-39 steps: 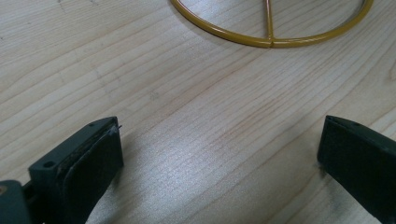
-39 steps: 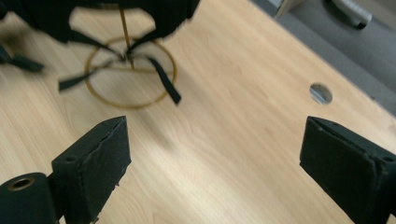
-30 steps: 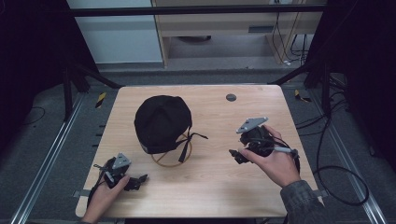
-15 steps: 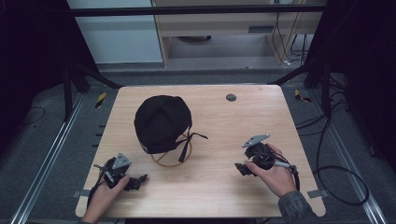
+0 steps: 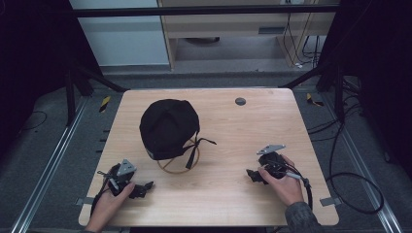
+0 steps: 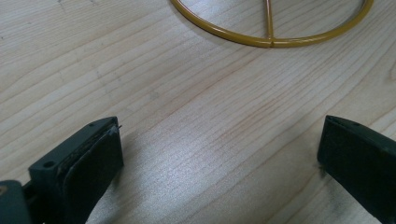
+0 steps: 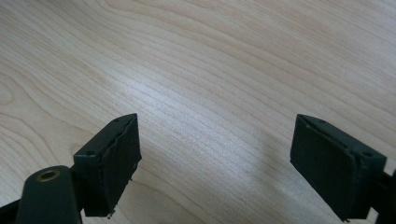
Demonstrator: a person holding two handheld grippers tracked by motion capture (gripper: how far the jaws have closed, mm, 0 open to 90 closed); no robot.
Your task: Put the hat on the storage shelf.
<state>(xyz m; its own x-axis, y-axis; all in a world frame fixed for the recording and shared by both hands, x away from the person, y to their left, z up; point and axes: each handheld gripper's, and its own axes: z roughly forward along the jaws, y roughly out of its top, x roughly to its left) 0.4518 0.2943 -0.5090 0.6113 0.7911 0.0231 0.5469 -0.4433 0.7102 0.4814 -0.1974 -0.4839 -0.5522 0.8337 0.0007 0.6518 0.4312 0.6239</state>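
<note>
Fig. Two hand-held grippers at rest w/ a cap on a stand, listed largest to smallest.

(a) Table [image 5: 233, 194]: pale wood, square top; dark floor w/ cables around it.

(b) Cap [image 5: 167, 127]: black, sits left of table centre on the stand, crown up, well apart from both grippers. Judged light, soft and floppy; fabric should crumple under a pinch, not slip. Best hold is prob. the lower edge or the band near the front, where the cloth is doubled; a grab at the crown would likely just dent it. Thin black straps [image 5: 204, 141] hang to the right and could snag on the stand.

(c) Stand [image 5: 177, 167]: yellow wire ring w/ uprights, under the cap; looks light, so it may tip or drag if the cap is pulled sideways, not lifted.

(d) Right gripper [image 5: 253, 175]: near the front right edge, jaws released, nothing between them.

(e) Left gripper [image 5: 142, 188]: front left corner, jaws spread wide, empty.

Views: high view gives the full layout, cap shape and spacing. Left gripper view adds the ring's [image 6: 271, 35] front arc and one upright close up, just beyond the jaws. Right gripper view shows bare wood grain [image 7: 210, 84] between the pads [image 7: 119, 154].
</note>
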